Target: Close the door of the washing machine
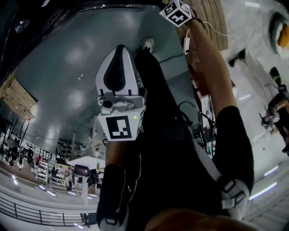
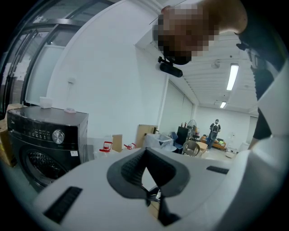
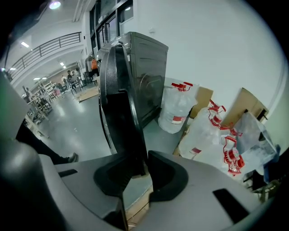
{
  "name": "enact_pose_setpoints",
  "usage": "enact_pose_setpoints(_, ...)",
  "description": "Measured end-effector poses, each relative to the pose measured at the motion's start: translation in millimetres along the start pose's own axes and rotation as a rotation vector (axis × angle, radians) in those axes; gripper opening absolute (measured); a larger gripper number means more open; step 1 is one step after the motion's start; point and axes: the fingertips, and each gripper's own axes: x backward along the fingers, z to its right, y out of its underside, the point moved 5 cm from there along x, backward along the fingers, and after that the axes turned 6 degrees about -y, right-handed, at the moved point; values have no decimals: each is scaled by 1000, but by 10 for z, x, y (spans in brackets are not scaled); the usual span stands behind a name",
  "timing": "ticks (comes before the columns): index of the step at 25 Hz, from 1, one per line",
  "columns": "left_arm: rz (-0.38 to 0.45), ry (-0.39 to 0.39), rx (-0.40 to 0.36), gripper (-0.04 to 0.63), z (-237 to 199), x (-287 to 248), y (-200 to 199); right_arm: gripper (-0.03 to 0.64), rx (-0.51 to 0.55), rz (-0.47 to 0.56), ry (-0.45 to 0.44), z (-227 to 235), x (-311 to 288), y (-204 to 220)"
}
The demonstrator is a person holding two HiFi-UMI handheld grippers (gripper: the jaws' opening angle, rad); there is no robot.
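Note:
The dark washing machine (image 3: 146,67) stands against the white wall, and its round door (image 3: 118,94) is swung out towards me, seen edge-on. My right gripper (image 3: 135,164) has the door's lower edge between its dark pads, which press on it from both sides. In the head view only that gripper's marker cube (image 1: 177,12) shows, at the end of the outstretched arm. My left gripper (image 2: 145,155) is held away from the machine (image 2: 43,135), which is at the left of its view, with its pads together and nothing between them. It sits mid-frame in the head view (image 1: 119,81).
Clear water jugs with red caps (image 3: 177,108) and plastic bags (image 3: 212,133) lie on the floor beside the machine, with cardboard (image 3: 247,103) behind them. Boxes and a chair (image 2: 194,146) stand farther back. A person (image 2: 214,131) stands far off in the room.

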Motion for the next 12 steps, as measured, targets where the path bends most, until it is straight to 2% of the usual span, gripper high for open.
enact_pose_setpoints(12, 3, -30, 19, 5, -137, 303, 93, 71, -28, 14, -37, -551, -8, 193)
